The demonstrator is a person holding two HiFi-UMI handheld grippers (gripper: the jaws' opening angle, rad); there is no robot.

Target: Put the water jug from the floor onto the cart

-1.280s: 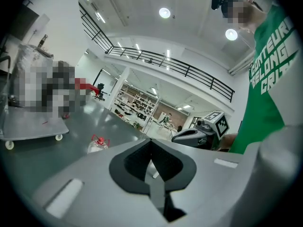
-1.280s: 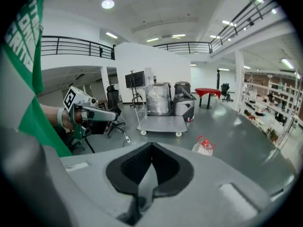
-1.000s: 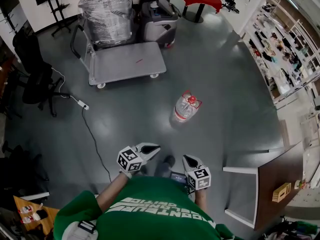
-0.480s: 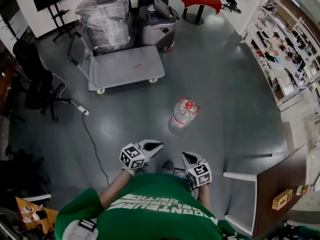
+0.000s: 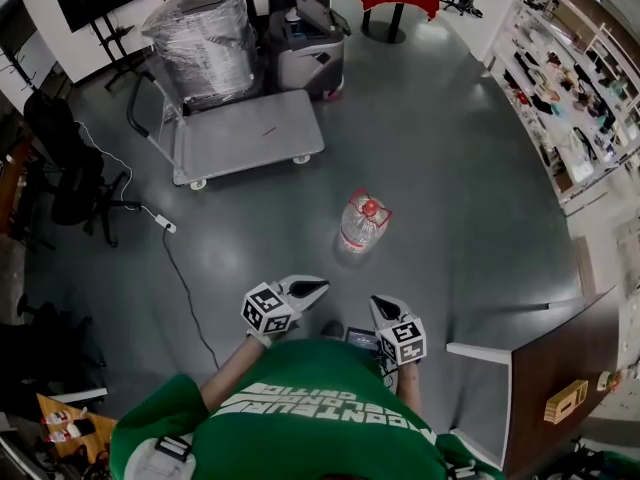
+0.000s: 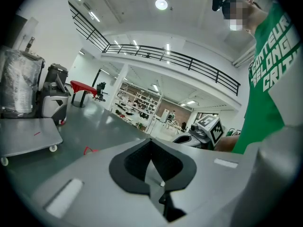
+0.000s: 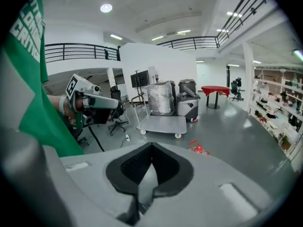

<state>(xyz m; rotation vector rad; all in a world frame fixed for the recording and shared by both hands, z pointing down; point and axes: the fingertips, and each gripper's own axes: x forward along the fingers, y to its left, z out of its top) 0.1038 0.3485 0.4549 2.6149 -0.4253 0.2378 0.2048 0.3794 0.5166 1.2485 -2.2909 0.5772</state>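
Head view: jug not yet lifted from the floor, cart well apart; we hold left tongs and right tongs closed, empty.

Ceiling lights are illuminating the hall evenly and brightly; the grey floor is returning soft glare, and the water jug is casting only a faint shadow. Both gripper views are bending straight lines strongly, with black vignetting ringing their corners.
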